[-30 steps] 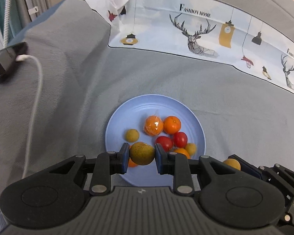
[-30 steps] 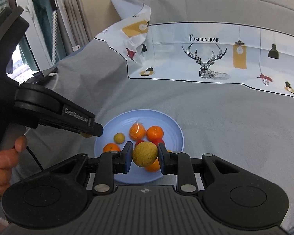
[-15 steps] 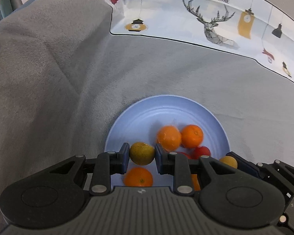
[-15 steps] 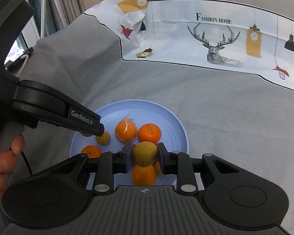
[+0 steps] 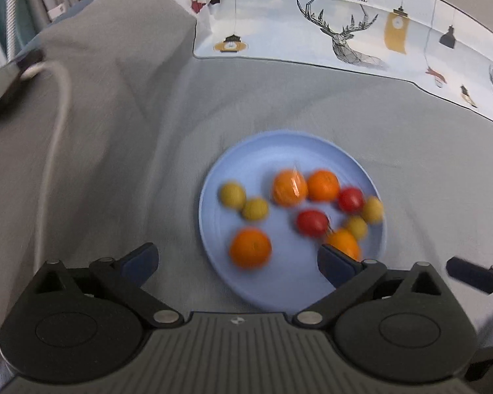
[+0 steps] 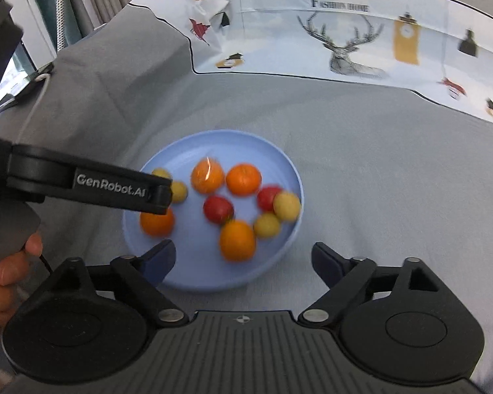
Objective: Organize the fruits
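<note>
Both my grippers, left (image 5: 236, 259) & right (image 6: 243, 257), spread wide, holding nothing. Fruits all on blue plate (image 6: 213, 141). Risk: yellow fruit (image 6: 286, 206) at plate's 3 o'clock rim could roll off if I bump it.

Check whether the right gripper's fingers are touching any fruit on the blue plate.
Apart. In the right wrist view the right gripper is open, its fingers spread wide, nothing between them; the nearest orange lies on the blue plate.
</note>
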